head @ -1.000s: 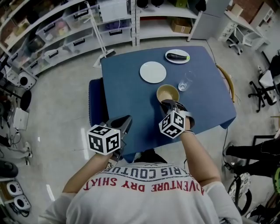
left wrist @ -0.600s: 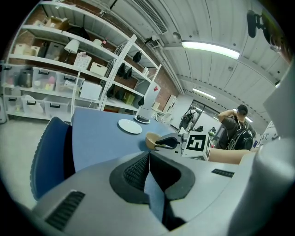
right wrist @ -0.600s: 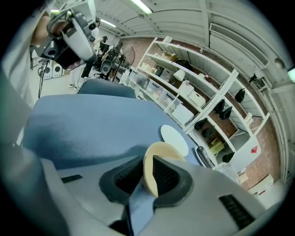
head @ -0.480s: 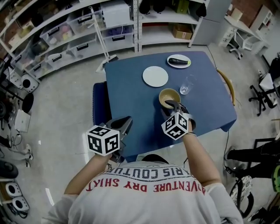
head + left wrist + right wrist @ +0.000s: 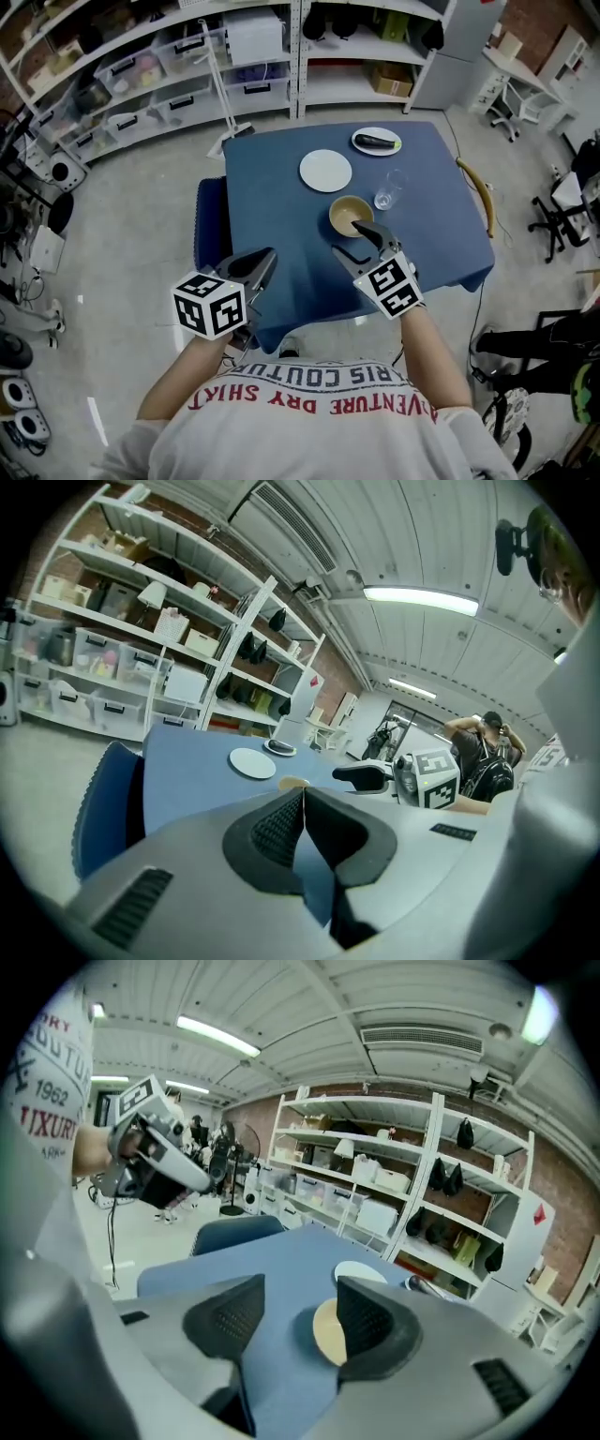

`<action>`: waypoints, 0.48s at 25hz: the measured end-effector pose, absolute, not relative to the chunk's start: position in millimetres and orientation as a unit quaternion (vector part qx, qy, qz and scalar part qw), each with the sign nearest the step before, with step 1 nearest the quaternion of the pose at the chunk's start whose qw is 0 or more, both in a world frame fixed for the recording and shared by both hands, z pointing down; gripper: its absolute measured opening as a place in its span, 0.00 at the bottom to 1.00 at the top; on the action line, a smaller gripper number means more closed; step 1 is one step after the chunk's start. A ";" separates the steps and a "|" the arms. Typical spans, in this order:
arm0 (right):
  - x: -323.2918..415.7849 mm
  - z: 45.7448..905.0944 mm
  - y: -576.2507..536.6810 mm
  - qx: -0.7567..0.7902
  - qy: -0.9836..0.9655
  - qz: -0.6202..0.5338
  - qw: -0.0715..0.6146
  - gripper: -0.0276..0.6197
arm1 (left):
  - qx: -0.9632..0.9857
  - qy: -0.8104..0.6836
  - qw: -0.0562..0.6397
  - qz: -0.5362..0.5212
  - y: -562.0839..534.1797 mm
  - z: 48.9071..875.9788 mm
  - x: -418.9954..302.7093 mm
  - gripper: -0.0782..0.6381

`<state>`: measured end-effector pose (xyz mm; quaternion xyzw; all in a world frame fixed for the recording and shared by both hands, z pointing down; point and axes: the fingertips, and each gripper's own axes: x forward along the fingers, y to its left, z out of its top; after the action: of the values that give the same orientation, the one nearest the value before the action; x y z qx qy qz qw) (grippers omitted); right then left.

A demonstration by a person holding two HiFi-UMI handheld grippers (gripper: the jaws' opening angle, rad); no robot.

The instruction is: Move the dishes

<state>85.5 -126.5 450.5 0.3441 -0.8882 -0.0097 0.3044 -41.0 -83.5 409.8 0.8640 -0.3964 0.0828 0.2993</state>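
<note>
Dishes on the blue worktop (image 5: 272, 197) are counted as two white plates, one tan bowl (image 5: 351, 216) and one glass (image 5: 385, 190). The near plate (image 5: 325, 171) is bare. On the far plate (image 5: 362, 143) a dark long item (image 5: 378, 142) is laid, its long axis left to right in the head view. The bowl is set upright near the front edge. The right hand-held gripper (image 5: 352, 239) is held out just beside the bowl, jaws apart and empty. The left hand-held gripper (image 5: 267, 258) is held at the near left corner, jaws pressed together.
</note>
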 end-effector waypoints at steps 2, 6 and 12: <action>87.9 432.7 -110.0 0.339 -0.899 0.003 0.278 0.39 | 0.868 -0.397 0.289 0.081 -73.3 400.1 -32.9 0.15; 95.1 401.6 -70.9 0.333 -0.920 0.042 0.204 0.34 | 0.873 -0.396 0.274 0.082 -44.2 389.8 -14.7 0.15; 101.5 369.3 -17.9 0.331 -0.933 0.075 0.117 0.15 | 0.880 -0.390 0.261 0.067 0.6 370.4 6.1 0.15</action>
<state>101.5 -17.9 369.3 0.3311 -0.9333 0.0749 0.1169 6.1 0.6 370.4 0.8804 -0.3900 0.0665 0.2614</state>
